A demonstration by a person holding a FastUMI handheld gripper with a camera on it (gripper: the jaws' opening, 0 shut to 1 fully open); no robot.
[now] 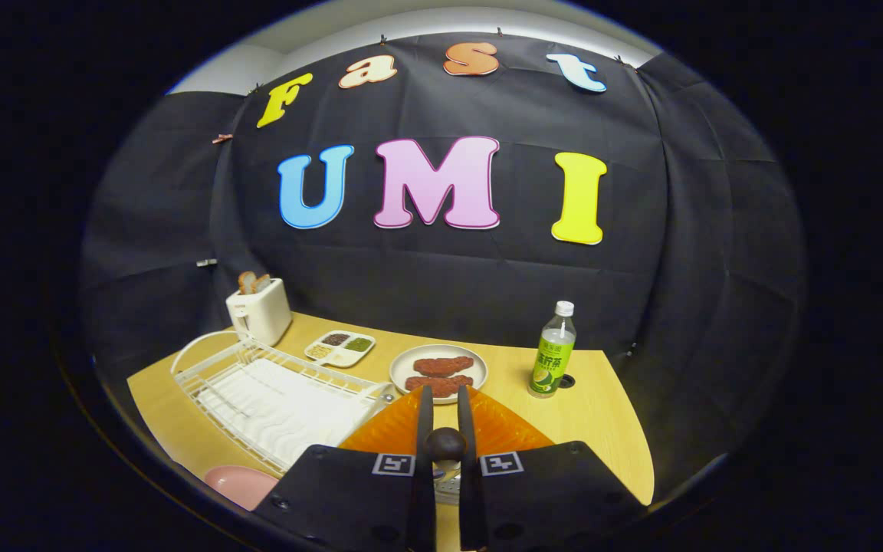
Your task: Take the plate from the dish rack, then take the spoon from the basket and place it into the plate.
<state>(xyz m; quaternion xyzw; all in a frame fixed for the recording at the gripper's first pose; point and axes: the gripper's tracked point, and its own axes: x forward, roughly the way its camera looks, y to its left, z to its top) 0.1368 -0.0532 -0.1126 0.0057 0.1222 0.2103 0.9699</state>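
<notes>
My gripper (445,392) hangs low over an orange ribbed plate (510,429) that lies on the wooden table (602,414), beside the white dish rack (273,399). The plate's far edge is just under the fingertips. The fingers stand close together. A dark rounded end with a silvery part below it, the spoon (445,445) as far as I can tell, is pinched between them close to their base. The rest of the spoon is hidden by the gripper body.
Beyond the fingers sits a white plate with meat slices (439,372). A green bottle (553,353) stands to the right, with a divided sauce dish (339,347) and a toaster (259,310) to the left. A pink rounded item (238,483) lies near the rack's front corner.
</notes>
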